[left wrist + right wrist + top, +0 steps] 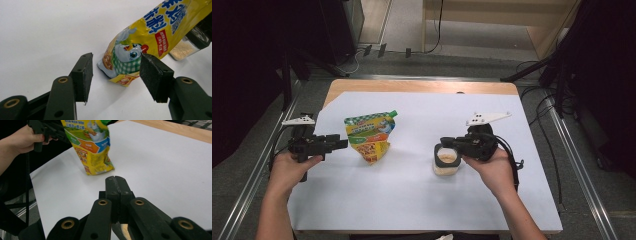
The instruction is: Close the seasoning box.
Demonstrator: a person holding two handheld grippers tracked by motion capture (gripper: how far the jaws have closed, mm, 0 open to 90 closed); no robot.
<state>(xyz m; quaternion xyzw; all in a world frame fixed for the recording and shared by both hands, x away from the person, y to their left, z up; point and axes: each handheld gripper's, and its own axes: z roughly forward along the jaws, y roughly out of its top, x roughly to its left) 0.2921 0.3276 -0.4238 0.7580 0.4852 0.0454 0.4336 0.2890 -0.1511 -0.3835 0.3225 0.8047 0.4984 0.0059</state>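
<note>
High view puts the yellow seasoning pouch [370,136] standing left of centre on the white table [412,200], the left tongs [341,143] released just beside it to steady it, while the right tongs [446,141], clenched, pinch the small jar [446,160] rim.

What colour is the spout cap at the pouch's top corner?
Green; the cap on the pouch shows best in the high view.

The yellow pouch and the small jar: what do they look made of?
The yellow pouch looks like flexible printed plastic film, glossy, creased at its corners. The small jar seems clear glass or hard plastic, since the tan powder shows through its wall; which one, I cannot tell.
</note>
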